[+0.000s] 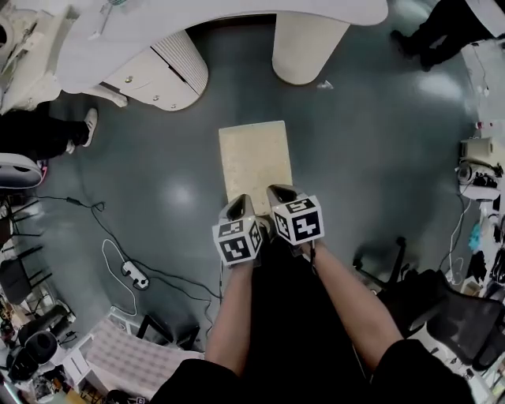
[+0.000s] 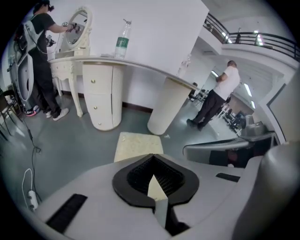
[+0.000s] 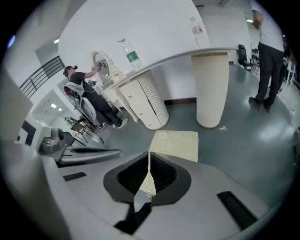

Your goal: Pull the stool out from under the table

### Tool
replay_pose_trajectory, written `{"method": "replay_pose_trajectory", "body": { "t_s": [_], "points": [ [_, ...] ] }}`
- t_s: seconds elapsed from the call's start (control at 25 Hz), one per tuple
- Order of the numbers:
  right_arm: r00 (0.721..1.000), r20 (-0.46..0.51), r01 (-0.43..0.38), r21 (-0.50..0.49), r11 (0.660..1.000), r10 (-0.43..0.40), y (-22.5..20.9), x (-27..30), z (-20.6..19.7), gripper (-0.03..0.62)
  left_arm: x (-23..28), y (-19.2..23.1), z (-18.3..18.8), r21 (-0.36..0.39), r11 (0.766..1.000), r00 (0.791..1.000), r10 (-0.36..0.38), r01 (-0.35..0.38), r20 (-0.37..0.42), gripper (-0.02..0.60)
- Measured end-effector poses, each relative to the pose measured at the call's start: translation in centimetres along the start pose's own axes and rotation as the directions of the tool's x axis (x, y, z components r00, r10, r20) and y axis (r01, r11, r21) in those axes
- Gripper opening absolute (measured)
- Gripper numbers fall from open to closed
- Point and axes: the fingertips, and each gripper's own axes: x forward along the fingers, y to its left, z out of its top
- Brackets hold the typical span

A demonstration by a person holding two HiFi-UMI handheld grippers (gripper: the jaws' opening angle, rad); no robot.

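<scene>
Nearest the camera, the person's forearms reach forward and down. The left hand-held gripper [image 1: 241, 207] and the right hand-held gripper [image 1: 282, 193] sit close side by side, their marker cubes facing up. Each gripper's own view shows its dark pads clenched together with nothing caught between them, so both are empty.

Just beyond and below their tips stands the stool [image 1: 255, 162], a cream rectangular seat on the grey floor [image 1: 355, 150]. The grippers hover over its near edge, and neither seems to touch it. Bare floor shows on all sides of the stool, and its far edge stands apart from the bench [image 1: 237, 16]. It sits in front of the gap between the bench's drawer unit [image 1: 170, 71] and its round leg [image 1: 308, 47]. A bottle [image 2: 122, 44] stands on the bench top.

Judging by this layout, the pull itself looks finished: the stool is out from under the bench and the grip has been given up. The next move calls for little beyond keeping the grippers clear of the seat. If more room were wanted, the jaws would have to open and come down onto the near edge for another pull.
</scene>
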Motion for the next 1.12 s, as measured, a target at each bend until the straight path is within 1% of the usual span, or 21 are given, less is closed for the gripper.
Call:
{"method": "replay_pose_trajectory", "body": {
  "t_s": [0.16, 0.28, 0.4, 0.52, 0.6, 0.68, 0.8, 0.88, 0.96, 1.0, 1.04, 1.12],
  "points": [
    [0.999, 0.032, 0.007, -0.078, 0.997, -0.004, 1.4, -2.1, 2.1, 0.015, -1.8, -1.8, 3.2, 0.015, 1.0, 0.999, -0.025, 0.024, 0.041, 0.006],
    [0.996, 0.079, 0.051, -0.13, 0.99, -0.041, 1.3, -4.2, 3.7, 0.015, -3.7, -2.7, 5.5, 0.012, 0.999, 0.995, -0.037, 0.036, 0.092, 0.008],
    [0.98, 0.181, 0.11, -0.145, 0.983, -0.083, 1.1, -7.0, 6.2, 0.012, -5.9, -3.7, 8.1, 0.042, 0.997, 0.985, -0.065, 0.059, 0.16, 0.006],
    [0.954, 0.292, 0.126, -0.174, 0.977, -0.071, 2.4, -10.2, 9.5, 0.011, -8.3, -5.3, 11.1, 0.115, 0.99, 0.966, -0.108, 0.083, 0.236, 0.006],
    [0.932, 0.359, 0.135, -0.212, 0.968, -0.051, 3.9, -12.7, 11.9, 0.009, -10.4, -6.6, 13.1, 0.171, 0.982, 0.946, -0.131, 0.082, 0.296, 0.006],
    [0.903, 0.427, 0.153, -0.236, 0.96, -0.039, 5.0, -15.8, 14.0, 0.009, -12.9, -8.3, 15.1, 0.209, 0.975, 0.917, -0.155, 0.081, 0.367, 0.006],
    [0.857, 0.515, 0.186, -0.256, 0.949, -0.029, 5.7, -20.3, 16.7, 0.009, -16.5, -10.7, 18.1, 0.235, 0.969, 0.868, -0.181, 0.077, 0.463, 0.006],
    [0.833, 0.554, 0.207, -0.28, 0.938, -0.018, 6.2, -22.8, 18.1, 0.009, -18.8, -11.9, 19.6, 0.254, 0.965, 0.841, -0.189, 0.064, 0.508, 0.006],
    [0.803, 0.596, 0.244, -0.311, 0.919, -0.012, 7.0, -25.3, 19.3, 0.009, -20.6, -13.0, 20.9, 0.287, 0.957, 0.817, -0.202, 0.047, 0.541, 0.006],
    [0.784, 0.621, 0.27, -0.323, 0.907, -0.013, 7.3, -26.6, 19.9, 0.009, -21.2, -13.4, 21.3, 0.306, 0.951, 0.809, -0.21, 0.039, 0.549, 0.006],
    [0.764, 0.645, 0.298, -0.33, 0.896, -0.016, 7.7, -27.7, 20.4, 0.009, -21.6, -13.8, 21.6, 0.324, 0.945, 0.805, -0.219, 0.035, 0.551, 0.006],
    [0.726, 0.687, 0.344, -0.33, 0.879, -0.026, 8.4, -29.9, 20.9, 0.009, -22.3, -14.5, 21.7, 0.35, 0.936, 0.804, -0.238, 0.04, 0.545, 0.006]
  ]
}}
